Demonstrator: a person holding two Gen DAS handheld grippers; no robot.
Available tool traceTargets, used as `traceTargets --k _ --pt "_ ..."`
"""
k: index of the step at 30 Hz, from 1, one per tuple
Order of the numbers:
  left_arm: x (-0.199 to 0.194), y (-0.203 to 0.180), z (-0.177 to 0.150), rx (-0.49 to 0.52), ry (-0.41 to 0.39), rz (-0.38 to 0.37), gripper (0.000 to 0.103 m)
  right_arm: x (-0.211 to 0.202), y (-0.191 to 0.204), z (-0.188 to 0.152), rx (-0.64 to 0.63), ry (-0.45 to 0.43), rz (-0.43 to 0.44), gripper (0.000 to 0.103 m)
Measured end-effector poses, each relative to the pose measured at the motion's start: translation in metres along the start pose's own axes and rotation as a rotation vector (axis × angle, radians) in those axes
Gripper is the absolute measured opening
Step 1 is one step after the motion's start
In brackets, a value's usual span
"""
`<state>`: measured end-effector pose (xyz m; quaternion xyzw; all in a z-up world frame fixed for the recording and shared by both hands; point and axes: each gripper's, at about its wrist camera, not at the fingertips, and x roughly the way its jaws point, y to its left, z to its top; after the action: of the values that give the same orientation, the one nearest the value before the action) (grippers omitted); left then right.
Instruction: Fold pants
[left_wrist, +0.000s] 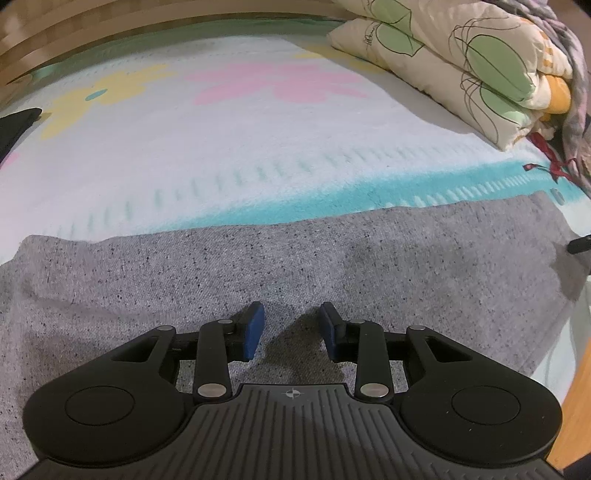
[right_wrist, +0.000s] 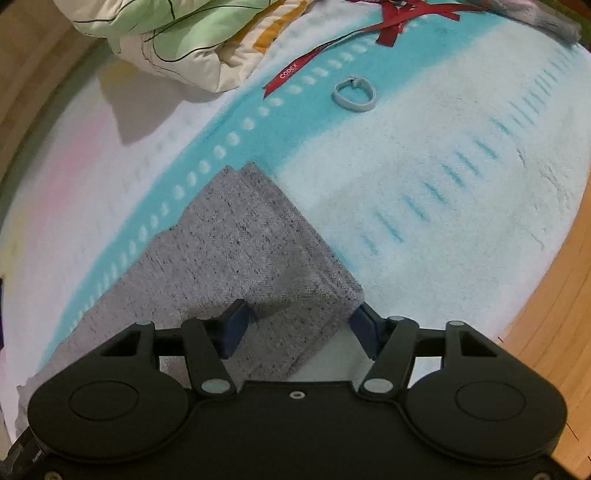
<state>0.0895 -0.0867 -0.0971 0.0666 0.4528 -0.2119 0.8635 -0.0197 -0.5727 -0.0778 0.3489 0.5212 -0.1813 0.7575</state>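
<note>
Left wrist view: the left gripper (left_wrist: 291, 328), black with blue pads, points down over the grey speckled knit pants (left_wrist: 332, 258), which fill the lower half of the frame. Its jaws stand partly apart with nothing pinched between them, only flat cloth below. Beyond the pants lies a white fleece blanket with teal band and pastel flowers (left_wrist: 221, 147). A folded cream quilt with green leaf print (left_wrist: 461, 62) sits at the upper right.

Right wrist view: the right gripper (right_wrist: 299, 328) has its jaws wide apart, straddling the lower right corner of the folded pants (right_wrist: 243, 251); the pads do not press the cloth. The pants run from centre to lower left on the blanket (right_wrist: 443, 184). A red printed ribbon (right_wrist: 332, 51) and a pale grey elastic loop (right_wrist: 352, 94) lie at the top, the quilt (right_wrist: 177, 40) at the upper left.
</note>
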Motion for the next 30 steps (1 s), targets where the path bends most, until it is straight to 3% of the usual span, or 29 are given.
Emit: traceTargets --k 3,4,5,6,11,15,19,21,22,26,28,29,30 --pt "0.0 -0.001 0.0 0.0 0.001 0.003 0.033 0.0 -0.003 0.0 0.016 -0.027 0.024 0.063" --pt "-0.001 -0.001 0.001 0.001 0.004 0.004 0.033 0.0 -0.003 0.0 0.015 -0.04 0.016 0.051" --pt "-0.002 -0.001 0.002 0.002 0.007 0.004 0.033 -0.002 -0.002 0.001 0.003 -0.048 0.007 0.028" --pt "-0.003 -0.002 0.003 0.0 0.011 0.001 0.032 -0.003 -0.001 0.002 -0.006 -0.046 0.025 0.02" --pt "-0.014 -0.018 0.012 0.017 -0.004 -0.06 0.032 -0.016 0.015 0.002 -0.012 -0.067 0.004 0.02" --pt "-0.016 -0.057 0.023 0.123 -0.036 -0.084 0.032 -0.024 0.024 0.0 -0.034 -0.094 0.0 0.02" --pt "0.006 -0.092 0.03 0.14 -0.001 -0.114 0.032 -0.022 0.012 0.002 -0.028 -0.094 0.002 0.019" --pt "0.023 -0.103 0.027 0.156 0.056 -0.137 0.032 -0.013 -0.005 0.002 0.022 -0.059 0.032 0.019" --pt "0.031 -0.107 0.024 0.161 0.087 -0.132 0.033 -0.009 -0.012 0.002 0.05 -0.038 0.056 0.021" --pt "0.034 -0.11 0.02 0.166 0.047 -0.123 0.033 -0.014 -0.028 0.002 0.083 -0.059 0.141 0.045" --pt "0.036 -0.106 0.02 0.147 0.045 -0.137 0.033 -0.023 -0.031 0.006 0.081 -0.122 0.175 0.082" --pt "0.035 -0.105 0.02 0.145 0.042 -0.139 0.033 -0.025 -0.032 0.008 0.076 -0.145 0.18 0.089" --pt "0.036 -0.106 0.019 0.145 0.039 -0.137 0.033 -0.026 -0.032 0.011 0.063 -0.16 0.179 0.088"
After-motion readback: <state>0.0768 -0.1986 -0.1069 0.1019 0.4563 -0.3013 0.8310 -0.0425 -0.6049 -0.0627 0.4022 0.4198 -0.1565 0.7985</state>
